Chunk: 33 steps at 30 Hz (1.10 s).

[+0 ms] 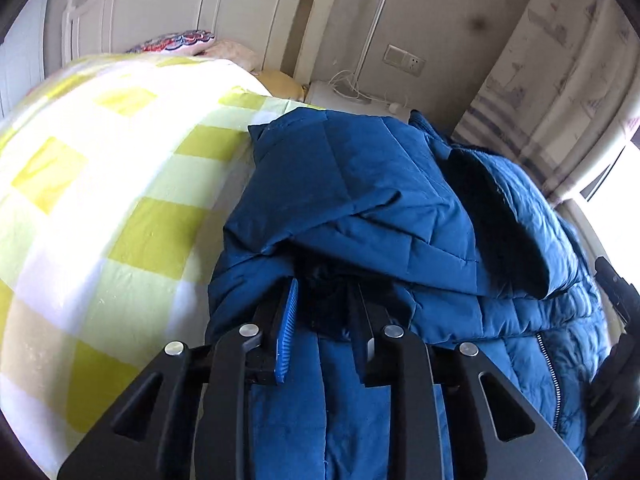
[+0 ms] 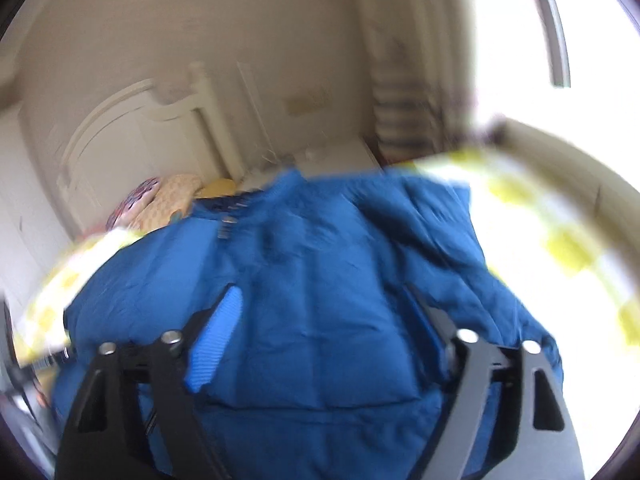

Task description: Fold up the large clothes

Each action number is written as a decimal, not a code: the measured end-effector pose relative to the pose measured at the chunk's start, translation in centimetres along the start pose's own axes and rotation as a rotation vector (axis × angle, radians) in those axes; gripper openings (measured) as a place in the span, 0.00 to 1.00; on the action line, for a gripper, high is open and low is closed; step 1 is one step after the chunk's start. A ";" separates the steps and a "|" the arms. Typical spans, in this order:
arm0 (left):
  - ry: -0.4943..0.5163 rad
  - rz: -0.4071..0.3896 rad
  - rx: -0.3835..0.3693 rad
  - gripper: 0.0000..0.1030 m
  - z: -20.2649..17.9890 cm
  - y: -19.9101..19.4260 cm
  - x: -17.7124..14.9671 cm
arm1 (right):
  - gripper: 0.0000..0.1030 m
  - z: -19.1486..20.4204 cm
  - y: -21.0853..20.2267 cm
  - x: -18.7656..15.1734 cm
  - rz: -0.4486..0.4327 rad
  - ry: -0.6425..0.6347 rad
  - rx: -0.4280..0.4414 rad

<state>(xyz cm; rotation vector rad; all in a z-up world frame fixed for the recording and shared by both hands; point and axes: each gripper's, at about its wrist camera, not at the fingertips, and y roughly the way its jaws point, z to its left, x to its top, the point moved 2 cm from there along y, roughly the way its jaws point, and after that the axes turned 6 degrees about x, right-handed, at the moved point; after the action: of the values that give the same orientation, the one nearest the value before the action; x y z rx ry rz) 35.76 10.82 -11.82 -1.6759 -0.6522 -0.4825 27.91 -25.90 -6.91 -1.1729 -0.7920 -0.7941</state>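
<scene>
Two hand-held grippers over the blue jacket on the bed. Left hand-held gripper has a narrow gap, dark lining between the pads; whether it pinches, I cannot tell. Right hand-held gripper is spread, empty. Best to gather the folded layers squarely. Right view is blurred; pillows lie beyond.

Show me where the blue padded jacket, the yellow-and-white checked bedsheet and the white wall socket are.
blue padded jacket (image 1: 360,184): left wrist view, folded upper panel.
yellow-and-white checked bedsheet (image 1: 120,184): left wrist view, bare part.
white wall socket (image 1: 404,60): left wrist view, plate middle.
</scene>
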 end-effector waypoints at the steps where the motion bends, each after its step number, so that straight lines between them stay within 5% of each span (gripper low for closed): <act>1: -0.006 0.001 -0.007 0.23 -0.1 0.1 0.2 | 0.73 2.0 -0.2 0.0 -0.008 -0.087 0.011; 7: -0.028 0.002 -0.037 0.23 0.3 0.3 0.2 | 0.73 13.6 2.3 -1.5 0.154 -0.559 0.056; 13: -0.038 0.004 -0.049 0.24 0.4 0.5 0.3 | 0.74 15.9 7.9 -1.5 0.296 -0.621 0.053; 16: -0.040 0.005 -0.054 0.24 0.5 0.6 0.3 | 0.69 15.3 8.3 -1.7 0.283 -0.627 0.061; 19: -0.042 0.006 -0.056 0.24 0.5 0.7 0.3 | 0.26 12.3 5.2 0.9 0.174 -0.373 0.200; 23: -0.042 0.005 -0.057 0.24 0.5 0.8 0.4 | 0.23 -0.2 0.4 3.4 -0.032 0.312 0.295; 24: -0.042 0.005 -0.058 0.24 0.5 0.8 0.4 | 0.23 -4.4 -0.1 2.4 -0.049 0.521 0.284; 26: -0.043 0.006 -0.059 0.24 0.5 0.8 0.4 | 0.32 -9.3 0.2 0.1 0.015 0.716 0.219; 28: -0.043 0.006 -0.059 0.24 0.4 0.8 0.4 | 0.49 -11.4 1.1 -1.6 0.082 0.721 0.186; 33: -0.047 0.007 -0.060 0.24 0.5 0.8 0.4 | 0.52 -12.2 1.3 -2.2 0.069 0.723 0.221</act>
<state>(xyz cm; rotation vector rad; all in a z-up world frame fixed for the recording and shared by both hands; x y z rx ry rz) 36.56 11.24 -12.28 -1.7498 -0.6718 -0.4630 29.34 -37.24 -11.86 -0.6344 -0.2251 -0.9606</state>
